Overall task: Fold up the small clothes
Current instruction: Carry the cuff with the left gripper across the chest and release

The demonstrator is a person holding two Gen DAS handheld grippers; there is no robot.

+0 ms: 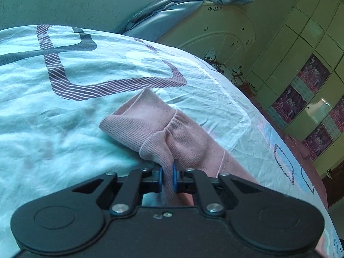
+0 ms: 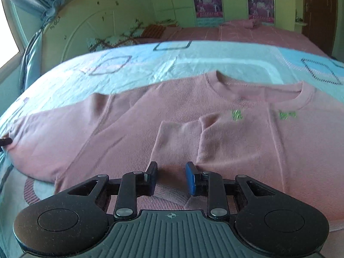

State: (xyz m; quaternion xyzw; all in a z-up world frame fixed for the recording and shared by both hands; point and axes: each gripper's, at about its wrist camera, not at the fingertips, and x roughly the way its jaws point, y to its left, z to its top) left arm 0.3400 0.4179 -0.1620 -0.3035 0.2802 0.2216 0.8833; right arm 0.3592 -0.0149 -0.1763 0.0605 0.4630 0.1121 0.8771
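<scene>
A small pink sweatshirt (image 2: 129, 133) lies flat on the bed, collar (image 2: 264, 94) at the far side, with small green marks on the chest. Its right sleeve is folded across the chest, cuff (image 2: 176, 137) just ahead of my right gripper (image 2: 171, 177), which is open and empty above the lower front. In the left wrist view my left gripper (image 1: 167, 177) is shut on the ribbed cuff (image 1: 137, 126) of the other pink sleeve (image 1: 193, 142), which lies on the sheet. That gripper's tip shows at the far left edge of the right wrist view (image 2: 5, 142).
The bed is covered by a light blue sheet (image 1: 64, 129) with striped purple shapes. A pink bedspread (image 2: 247, 34) lies beyond it. A cream headboard (image 2: 86, 25), blue curtains (image 1: 172, 6), patterned pillows (image 2: 120, 36) and green wardrobe doors (image 1: 305, 53) with posters surround the bed.
</scene>
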